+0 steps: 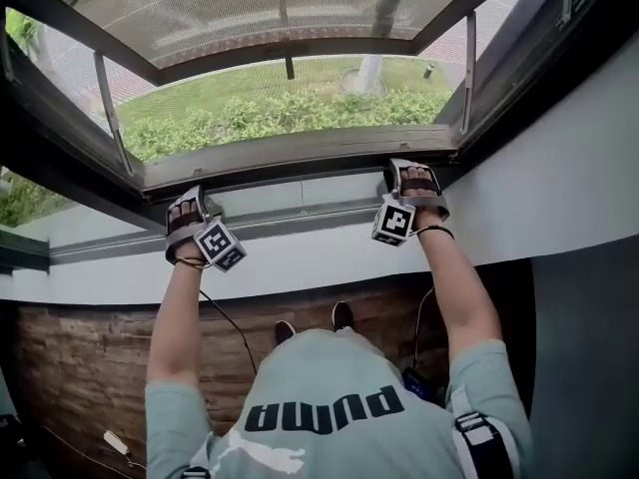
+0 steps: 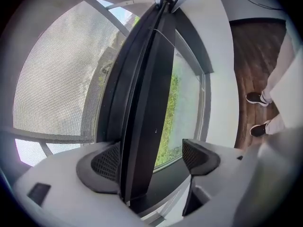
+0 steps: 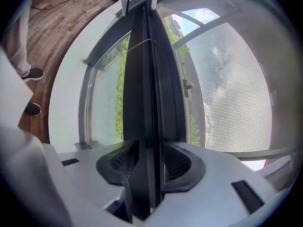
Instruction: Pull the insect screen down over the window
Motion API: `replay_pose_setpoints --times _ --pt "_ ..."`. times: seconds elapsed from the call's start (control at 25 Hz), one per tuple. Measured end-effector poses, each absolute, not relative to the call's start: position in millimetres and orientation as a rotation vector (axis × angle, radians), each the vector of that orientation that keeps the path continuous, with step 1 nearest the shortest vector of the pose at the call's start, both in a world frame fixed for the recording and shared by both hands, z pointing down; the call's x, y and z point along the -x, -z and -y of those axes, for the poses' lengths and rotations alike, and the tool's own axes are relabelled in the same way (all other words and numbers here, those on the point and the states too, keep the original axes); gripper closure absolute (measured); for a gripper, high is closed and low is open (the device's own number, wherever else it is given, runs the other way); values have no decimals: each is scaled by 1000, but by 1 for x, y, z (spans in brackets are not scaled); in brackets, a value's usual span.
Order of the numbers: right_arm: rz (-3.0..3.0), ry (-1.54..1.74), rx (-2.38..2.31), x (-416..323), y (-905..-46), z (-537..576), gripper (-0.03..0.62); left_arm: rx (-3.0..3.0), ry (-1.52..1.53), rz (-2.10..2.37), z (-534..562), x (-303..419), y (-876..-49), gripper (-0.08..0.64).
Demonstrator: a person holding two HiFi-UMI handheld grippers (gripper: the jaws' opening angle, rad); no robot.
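Observation:
The insect screen's mesh (image 1: 250, 3) fills the top of the window. Its dark pull bar (image 2: 147, 103) (image 3: 144, 79) runs along the window's lower frame (image 1: 300, 168). My left gripper (image 1: 188, 200) (image 2: 154, 157) sits at the bar's left end. The bar lies against the left pad (image 2: 106, 162), and the other pad stands well clear, so the jaws are open. My right gripper (image 1: 412, 173) (image 3: 151, 162) straddles the bar's right end. Its pads (image 3: 180, 164) sit close on either side of the bar without clamping it.
A white sill ledge (image 1: 300, 257) runs below the frame, with wooden floor (image 1: 80, 367) beneath it. The person's shoes (image 2: 258, 98) stand on the floor. A cable (image 1: 225, 317) hangs from the left gripper. Metal window stays (image 1: 110, 108) flank the opening.

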State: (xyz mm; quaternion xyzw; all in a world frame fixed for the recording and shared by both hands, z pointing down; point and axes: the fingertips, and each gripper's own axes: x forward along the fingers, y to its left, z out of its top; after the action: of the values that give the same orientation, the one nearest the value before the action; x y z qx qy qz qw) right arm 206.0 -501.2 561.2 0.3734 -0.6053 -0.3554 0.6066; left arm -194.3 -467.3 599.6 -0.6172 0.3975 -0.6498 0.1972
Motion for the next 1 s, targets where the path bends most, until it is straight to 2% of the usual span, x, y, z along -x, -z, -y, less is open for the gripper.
replay_pose_setpoints --times 0.32,0.52,0.56,0.68,0.8,0.88,1.0 --pt "1366 816 -874 -208 -562 490 443 1853 1765 -1208 462 193 -598 143" --pt "1598 627 -1188 -190 -527 457 445 2264 1349 -1545 425 163 -563 149" --pt "1702 519 -1276 -181 -520 448 445 2381 1224 -1613 414 154 -554 222" --pt "2055 123 -1460 -153 -506 415 465 2675 799 -1770 379 132 -528 538" --pt "2257 -188 -1602 -137 -499 379 584 2935 319 -1920 349 119 -512 548" --pt "2299 -329 -1650 -117 -505 346 584 2969 224 -1964 325 119 -510 548" --pt "2327 -395 -1642 -71 -510 298 584 2925 319 -1937 289 123 -512 548"
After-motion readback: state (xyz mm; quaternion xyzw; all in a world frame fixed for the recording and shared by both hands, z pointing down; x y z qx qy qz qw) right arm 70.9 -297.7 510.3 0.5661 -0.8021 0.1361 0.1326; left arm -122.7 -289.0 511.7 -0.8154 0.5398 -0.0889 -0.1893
